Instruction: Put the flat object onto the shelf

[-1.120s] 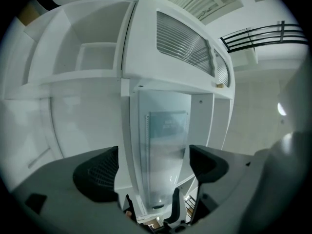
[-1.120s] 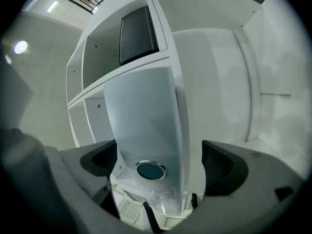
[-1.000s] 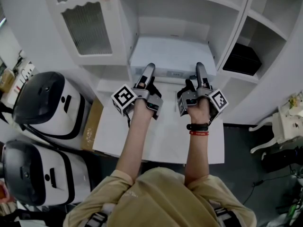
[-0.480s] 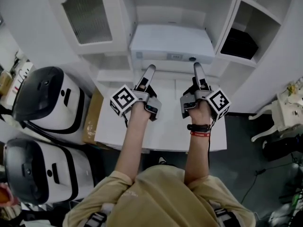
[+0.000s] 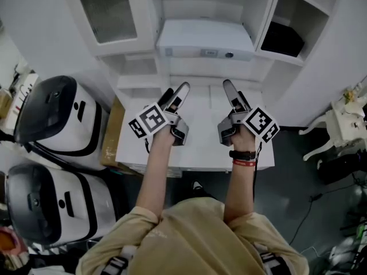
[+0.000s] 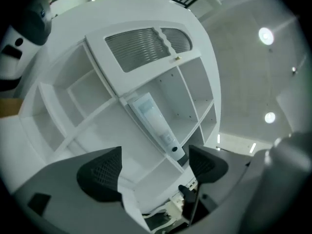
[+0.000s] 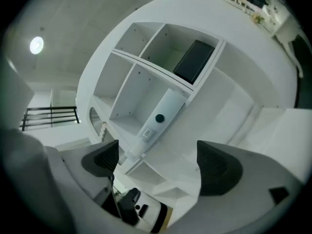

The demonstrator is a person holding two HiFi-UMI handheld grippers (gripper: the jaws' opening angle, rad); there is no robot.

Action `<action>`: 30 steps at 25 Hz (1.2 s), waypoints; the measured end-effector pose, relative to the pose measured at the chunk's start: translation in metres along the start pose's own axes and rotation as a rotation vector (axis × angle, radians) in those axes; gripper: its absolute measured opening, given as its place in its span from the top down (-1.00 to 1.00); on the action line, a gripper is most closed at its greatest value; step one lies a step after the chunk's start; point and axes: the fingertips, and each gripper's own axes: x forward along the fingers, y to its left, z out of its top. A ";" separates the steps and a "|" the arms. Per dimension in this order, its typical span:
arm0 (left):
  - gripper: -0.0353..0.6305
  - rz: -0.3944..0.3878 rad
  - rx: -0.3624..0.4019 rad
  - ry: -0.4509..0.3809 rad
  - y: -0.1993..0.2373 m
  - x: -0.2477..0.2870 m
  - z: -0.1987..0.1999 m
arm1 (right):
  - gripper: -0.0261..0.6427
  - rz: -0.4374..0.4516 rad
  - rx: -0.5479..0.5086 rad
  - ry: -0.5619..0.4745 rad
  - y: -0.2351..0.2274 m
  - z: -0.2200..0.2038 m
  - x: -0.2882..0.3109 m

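Observation:
The flat object (image 5: pixel 205 38) is a thin white box with a dark round button on its front edge. It lies on the shelf (image 5: pixel 172 52) in the middle bay of the white cabinet. It also shows in the left gripper view as the flat object (image 6: pixel 155 123) and in the right gripper view as the flat object (image 7: pixel 159 118). My left gripper (image 5: pixel 175 94) hovers over the white table (image 5: pixel 198 148), open and empty, short of the shelf. My right gripper (image 5: pixel 231 91) is beside it, also open and empty. Nothing lies between the jaws of the left gripper (image 6: pixel 155 172) or the right gripper (image 7: pixel 158 167).
A black box (image 5: pixel 281 39) sits in the right-hand bay, seen too as the black box (image 7: pixel 194 61). A frosted cabinet door (image 5: pixel 109 16) is at upper left. Two white-and-black machines (image 5: pixel 54 113) and a cardboard box (image 5: pixel 112 142) stand left of the table. A white chair (image 5: pixel 344 130) is at right.
Both grippers have drawn back from the flat object's front edge toward the person, now over the table. The flat object stays on the shelf.

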 end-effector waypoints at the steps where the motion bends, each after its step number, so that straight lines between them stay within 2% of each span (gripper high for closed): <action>1: -0.44 0.015 0.050 0.012 -0.001 -0.005 -0.002 | -0.63 -0.013 -0.051 0.011 0.002 -0.002 -0.005; 4: -0.42 0.064 0.207 0.045 -0.006 -0.018 -0.005 | -0.62 -0.060 -0.208 0.037 0.007 -0.008 -0.018; 7: -0.37 0.104 0.340 0.065 -0.012 -0.031 -0.006 | -0.57 -0.086 -0.307 0.048 0.013 -0.013 -0.028; 9: -0.21 0.133 0.410 0.068 -0.016 -0.038 -0.005 | -0.50 -0.091 -0.358 0.048 0.019 -0.016 -0.033; 14: -0.09 0.159 0.500 0.061 -0.026 -0.052 -0.003 | -0.19 -0.114 -0.464 0.043 0.027 -0.019 -0.044; 16: -0.01 0.170 0.547 0.057 -0.030 -0.057 -0.002 | -0.14 -0.124 -0.496 0.039 0.030 -0.019 -0.047; 21: 0.03 0.187 0.664 0.048 -0.038 -0.063 0.001 | 0.05 -0.162 -0.599 0.039 0.036 -0.021 -0.052; 26: 0.19 0.211 0.739 0.065 -0.037 -0.056 -0.004 | 0.20 -0.185 -0.662 0.034 0.038 -0.017 -0.050; 30: 0.30 0.216 0.770 0.056 -0.040 -0.048 -0.002 | 0.25 -0.196 -0.691 0.032 0.034 -0.014 -0.044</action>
